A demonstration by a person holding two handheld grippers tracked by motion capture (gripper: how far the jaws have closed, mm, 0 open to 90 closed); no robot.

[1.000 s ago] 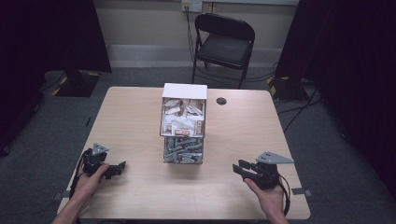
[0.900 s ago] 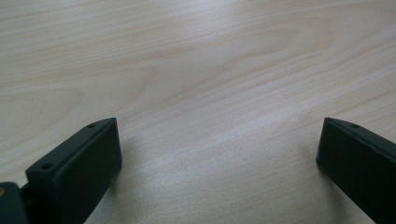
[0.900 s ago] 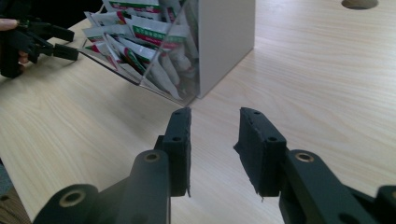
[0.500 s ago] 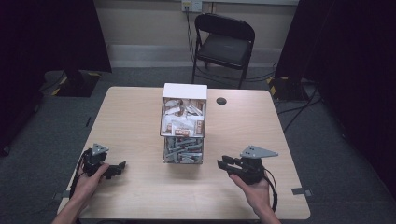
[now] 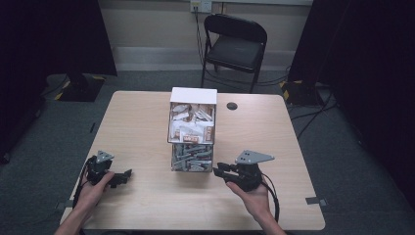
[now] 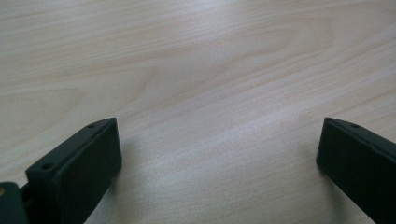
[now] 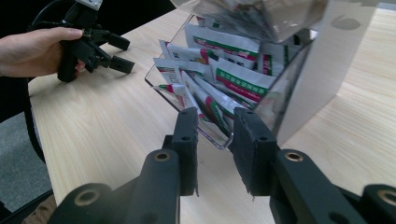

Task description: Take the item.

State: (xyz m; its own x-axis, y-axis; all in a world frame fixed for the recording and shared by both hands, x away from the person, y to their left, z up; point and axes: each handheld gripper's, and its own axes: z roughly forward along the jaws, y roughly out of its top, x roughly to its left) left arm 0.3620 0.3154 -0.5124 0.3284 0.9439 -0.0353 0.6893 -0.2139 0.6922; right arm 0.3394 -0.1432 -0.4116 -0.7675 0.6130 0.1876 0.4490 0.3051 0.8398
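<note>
A clear plastic dispenser [image 5: 192,129] with a white back stands mid-table, stuffed with white sachets [image 7: 233,79] printed in green and red. My right gripper [image 5: 218,170] lies level at the lower tray's right front corner. In the right gripper view its jaws [image 7: 215,116] have just been closing and stand a narrow gap apart, tips at the tray's clear lip, with no sachet pinched between them. My left gripper [image 5: 125,175] rests on the table at the left, wide open over bare wood [image 6: 217,140]. It is also seen across the table [image 7: 119,53], held by a hand.
The light wooden table [image 5: 137,117] has free room on both sides of the dispenser. A small black disc [image 5: 232,105] lies behind it on the right. A black folding chair [image 5: 235,44] stands past the far edge.
My right gripper has moved left across the table, from near the right edge up to the dispenser's lower tray. The left gripper has stayed put.
</note>
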